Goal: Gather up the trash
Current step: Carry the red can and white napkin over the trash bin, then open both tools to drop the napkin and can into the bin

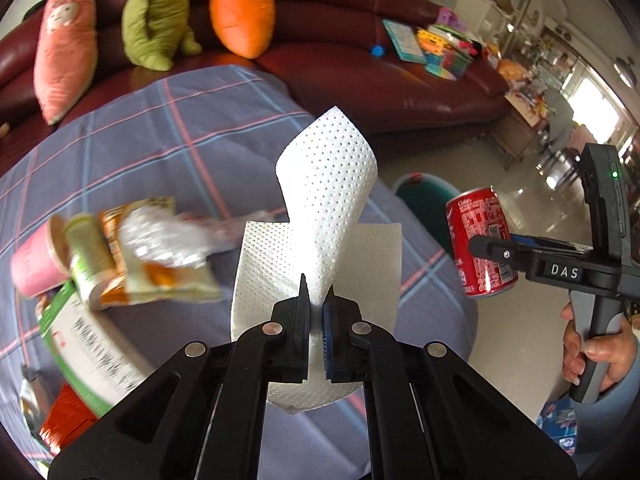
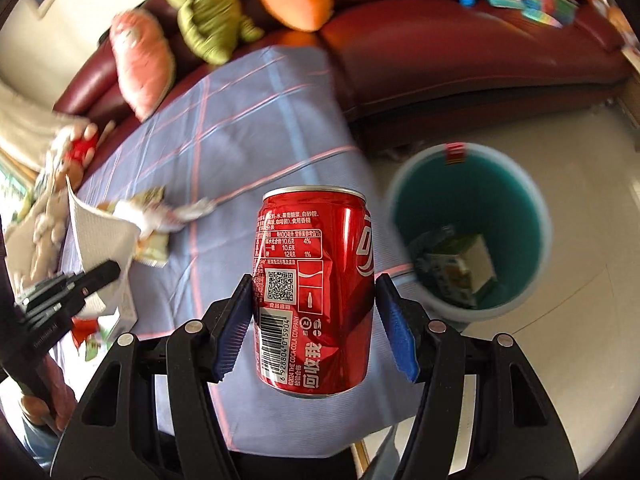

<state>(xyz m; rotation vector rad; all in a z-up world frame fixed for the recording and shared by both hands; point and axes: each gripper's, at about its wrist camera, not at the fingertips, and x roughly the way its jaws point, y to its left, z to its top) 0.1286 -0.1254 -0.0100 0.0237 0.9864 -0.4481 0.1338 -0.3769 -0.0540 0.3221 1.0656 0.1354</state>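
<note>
Pinched between the left hand-held gripper [image 1: 318, 300], whose jaws are nearly pressed together, a white paper towel [image 1: 326, 196] hangs above the tabletop [image 1: 192, 136]. Beyond, the right hand-held gripper [image 2: 314, 300] clamps a red can [image 2: 314, 284], seemingly dented. Next: carry both over the teal bin [image 2: 472, 200] and let go.

Daylight fills the room, strongest from the windows [image 1: 596, 100] at two o'clock in the left view, where they blow out to white. Glare streaks the floor [image 1: 520, 200] and the sofa [image 1: 360, 80] leather. Both views bow hard at the rims, with black corners. The wrappers [image 1: 152, 248] at nine o'clock smear with motion blur. In the right view the can [image 2: 314, 292] is sharp; the bin [image 2: 468, 228] and tablecloth [image 2: 240, 128] are blurred.
</note>
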